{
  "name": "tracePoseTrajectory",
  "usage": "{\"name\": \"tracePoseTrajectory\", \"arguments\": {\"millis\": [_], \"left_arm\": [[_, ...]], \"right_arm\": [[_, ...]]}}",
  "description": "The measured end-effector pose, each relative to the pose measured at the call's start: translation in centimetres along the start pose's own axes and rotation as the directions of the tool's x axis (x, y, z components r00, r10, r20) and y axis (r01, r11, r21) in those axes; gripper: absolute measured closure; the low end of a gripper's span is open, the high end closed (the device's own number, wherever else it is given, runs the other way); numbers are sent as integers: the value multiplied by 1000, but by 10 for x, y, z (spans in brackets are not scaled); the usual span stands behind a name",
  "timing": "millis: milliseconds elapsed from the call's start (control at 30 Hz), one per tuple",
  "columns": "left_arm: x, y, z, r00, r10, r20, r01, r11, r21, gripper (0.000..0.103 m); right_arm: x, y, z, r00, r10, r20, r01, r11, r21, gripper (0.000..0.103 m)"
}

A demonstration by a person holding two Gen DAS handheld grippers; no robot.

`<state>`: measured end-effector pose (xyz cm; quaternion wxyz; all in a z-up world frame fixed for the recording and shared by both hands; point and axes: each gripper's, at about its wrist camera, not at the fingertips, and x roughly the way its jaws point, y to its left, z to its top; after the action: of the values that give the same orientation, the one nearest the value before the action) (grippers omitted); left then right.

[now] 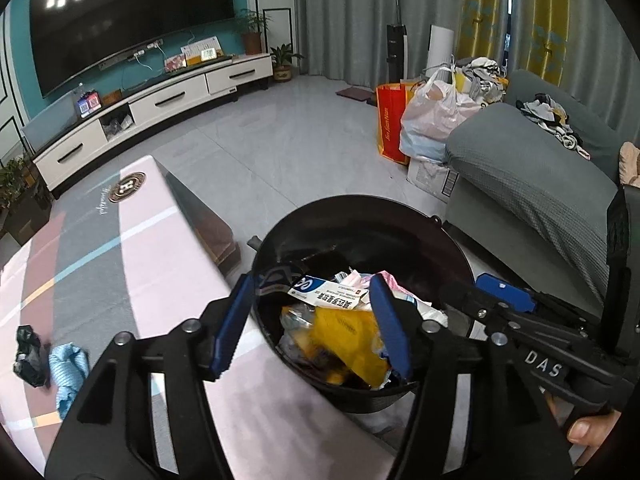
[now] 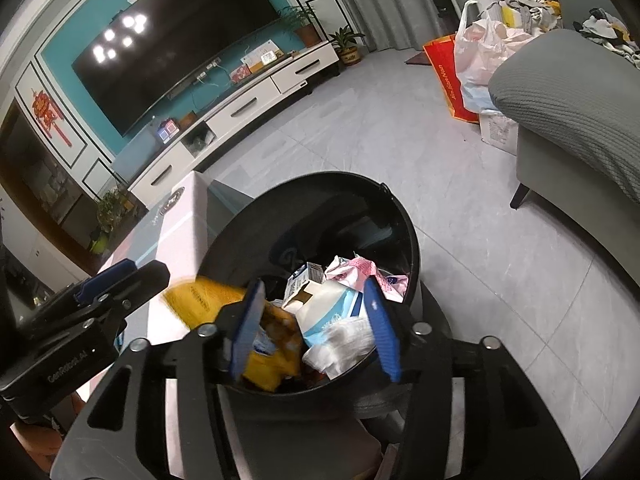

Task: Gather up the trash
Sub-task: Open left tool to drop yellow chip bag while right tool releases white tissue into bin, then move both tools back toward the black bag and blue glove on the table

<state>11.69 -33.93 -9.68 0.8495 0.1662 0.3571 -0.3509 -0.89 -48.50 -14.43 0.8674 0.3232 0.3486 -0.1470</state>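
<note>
Black bin sits on floor beside table, full of wrappers. Yellow bag on top, thin, crinkly, light, likely slippery.

Left gripper partly open over bin, holds nothing. Right gripper partly open too, empty.

Still on table: blue cloth, dark crumpled scrap. Both soft, light. Pinch at bunched middle.

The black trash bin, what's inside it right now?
The black trash bin holds a yellow wrapper, a white and blue carton, a crumpled pink and white paper and crumpled clear plastic. Whatever lies beneath that pile, and the bin's bottom, is covered.
</note>
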Motion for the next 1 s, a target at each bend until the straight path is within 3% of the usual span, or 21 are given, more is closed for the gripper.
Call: {"name": "tracePoseTrajectory", "arguments": {"millis": [167, 267, 433, 600, 767, 1000], "left_arm": [[-25, 10, -8, 1000, 20, 13, -20, 999, -30, 23], [-42, 19, -16, 1000, 21, 11, -20, 998, -56, 15], [-70, 36, -30, 1000, 24, -4, -24, 995, -92, 3], [-97, 51, -53, 999, 36, -39, -41, 990, -134, 3], [-124, 66, -76, 998, 39, -46, -47, 981, -186, 3], [-159, 89, -104, 994, 101, -31, -106, 967, -231, 3]], "right_arm": [[-17, 8, -2, 1000, 2, 8, -2, 1000, -14, 41], [-28, 12, -6, 1000, -10, 15, 11, 1000, -23, 28], [-45, 19, -16, 999, -34, 4, 34, 999, -34, 18], [-60, 32, -27, 998, -61, -11, 60, 996, -66, 10], [-71, 53, -34, 998, -56, -21, 53, 992, -113, 10], [-81, 86, -46, 999, -33, -32, 26, 981, -192, 9]]}}
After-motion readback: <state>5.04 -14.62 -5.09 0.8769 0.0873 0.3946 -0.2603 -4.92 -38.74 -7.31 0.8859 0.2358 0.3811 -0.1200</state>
